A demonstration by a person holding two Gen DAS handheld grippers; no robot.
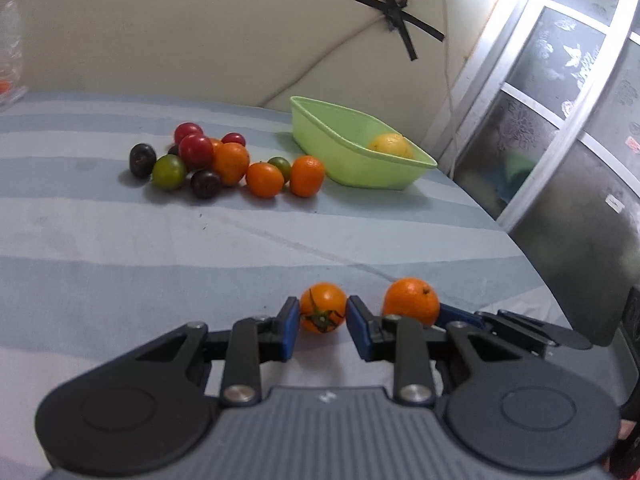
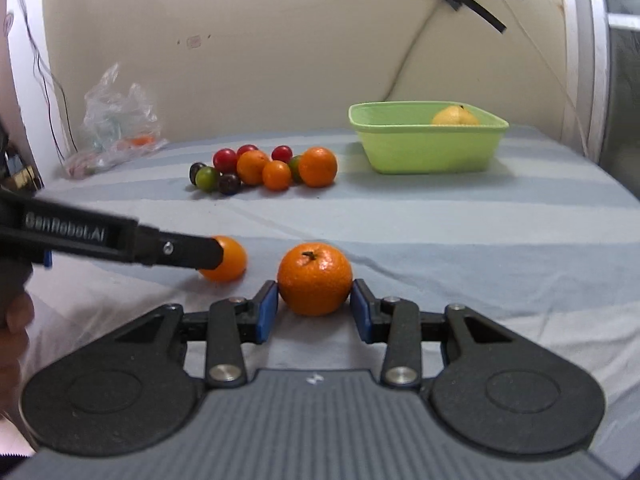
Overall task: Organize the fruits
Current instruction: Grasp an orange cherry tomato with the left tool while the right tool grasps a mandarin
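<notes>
My left gripper (image 1: 322,314) is shut on a small orange tomato (image 1: 323,306) with a green stem, just above the striped cloth. Right beside it, my right gripper (image 2: 314,306) is shut on a mandarin (image 2: 315,284), whose sides the blue pads touch. In the left wrist view the mandarin (image 1: 411,300) shows to the right of the tomato. In the right wrist view the left gripper's fingers (image 2: 180,250) reach in from the left over the tomato (image 2: 230,260). A green basket (image 1: 344,152) (image 2: 428,152) at the back holds one yellow fruit (image 1: 390,146) (image 2: 454,117).
A pile of red, orange, green and dark small fruits (image 1: 224,164) (image 2: 264,170) lies left of the basket. A crumpled plastic bag (image 2: 116,120) sits at the back left by the wall. The cloth-covered surface (image 1: 160,240) drops off at the right beside a frosted glass door (image 1: 560,120).
</notes>
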